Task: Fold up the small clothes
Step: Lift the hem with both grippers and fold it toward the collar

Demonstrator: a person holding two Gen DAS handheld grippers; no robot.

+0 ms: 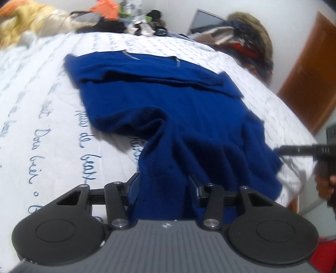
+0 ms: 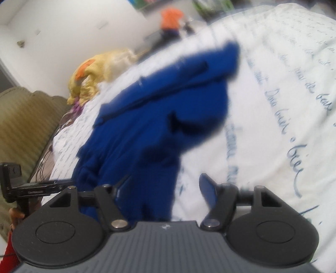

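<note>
A dark blue garment (image 1: 168, 100) lies crumpled on a white bedsheet with blue script (image 1: 42, 117). My left gripper (image 1: 163, 184) is shut on the garment's near edge, and the cloth runs up between its fingers. In the right wrist view the same blue garment (image 2: 155, 117) is blurred. My right gripper (image 2: 163, 189) has its jaws spread, with a fold of the garment hanging between them near the left finger. The right gripper also shows at the right edge of the left wrist view (image 1: 302, 150).
A yellow cloth pile (image 2: 98, 71) and orange clothing (image 1: 105, 8) lie at the far side of the bed. A fur-trimmed coat heap (image 1: 247, 40) sits at the far right. A brown door (image 1: 310, 73) stands to the right, and an olive headboard (image 2: 25, 126) stands beyond the bed.
</note>
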